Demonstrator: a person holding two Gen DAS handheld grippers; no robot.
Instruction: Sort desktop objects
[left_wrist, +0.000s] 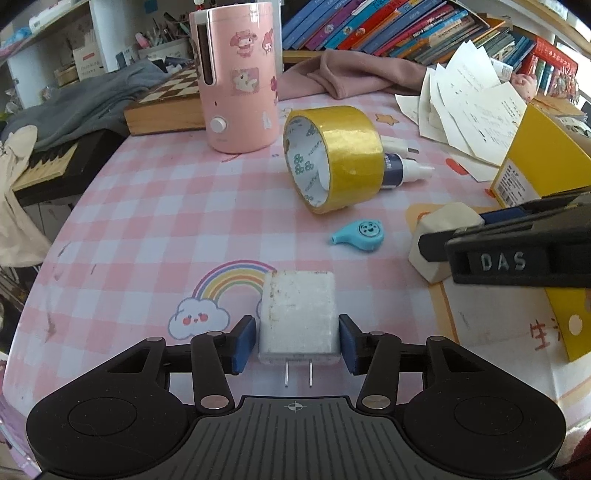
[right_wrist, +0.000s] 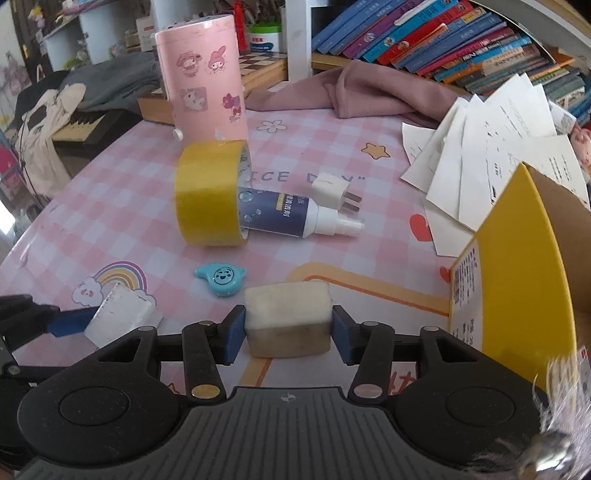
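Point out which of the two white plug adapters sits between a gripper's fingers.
The big white charger, prongs toward the camera, sits between the left gripper fingers. The small plug lies apart beside the spray bottle.

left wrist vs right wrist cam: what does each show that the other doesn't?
Left wrist only: the two prongs of the white charger lying between the left gripper pads, with slim gaps beside it; the pink canister's white knob.

Right wrist only: the small white plug adapter fully in view, and the spray bottle's label poking out of the tape roll.

Both: yellow tape roll, blue whistle-shaped toy, pink canister, yellow box, and the cream eraser block between the right gripper pads.
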